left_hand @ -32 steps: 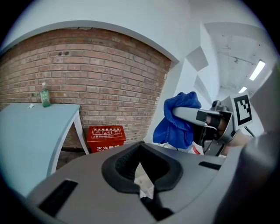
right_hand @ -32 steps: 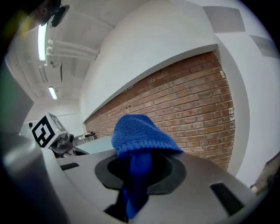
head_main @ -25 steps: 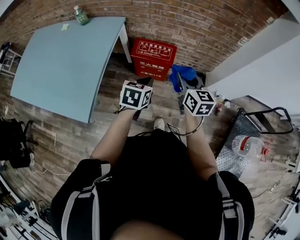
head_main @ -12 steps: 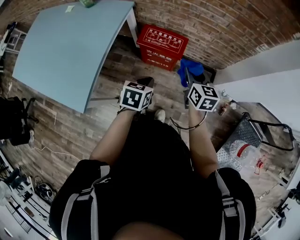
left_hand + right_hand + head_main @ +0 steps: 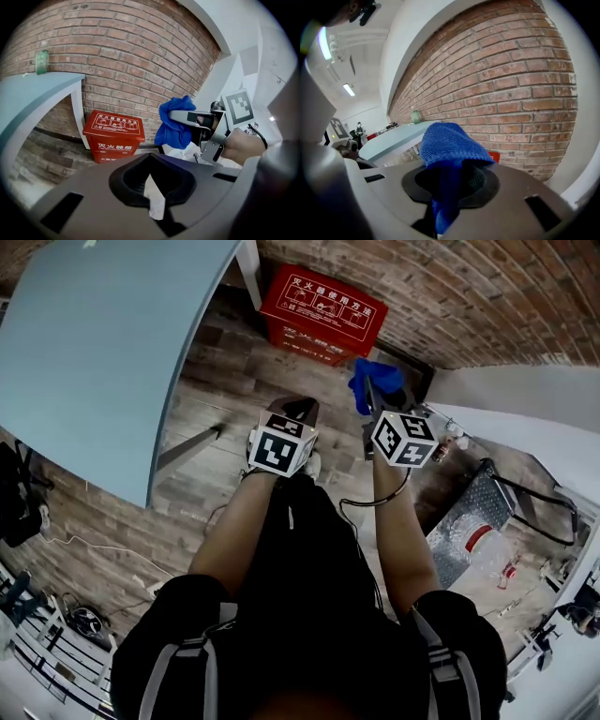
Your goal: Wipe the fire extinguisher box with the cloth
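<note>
Black short-sleeved top (image 5: 309, 606) under grey-trimmed black shoulder straps (image 5: 211, 679). The grey plastic left gripper (image 5: 300, 410) and right gripper (image 5: 368, 393) each bear a white cube with black square markers. A thin black cable (image 5: 380, 504) trails from the right one.

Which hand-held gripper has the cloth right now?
The right hand-held gripper: its jaws are shut on the blue cloth. The left hand-held gripper holds nothing.

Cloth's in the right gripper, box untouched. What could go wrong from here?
1. The blue microfibre cloth bulges from the shut right gripper; rubbing might drag it out.
2. The red fire extinguisher box sits against the brick wall beside the white table leg; wide strokes could hit either.
</note>
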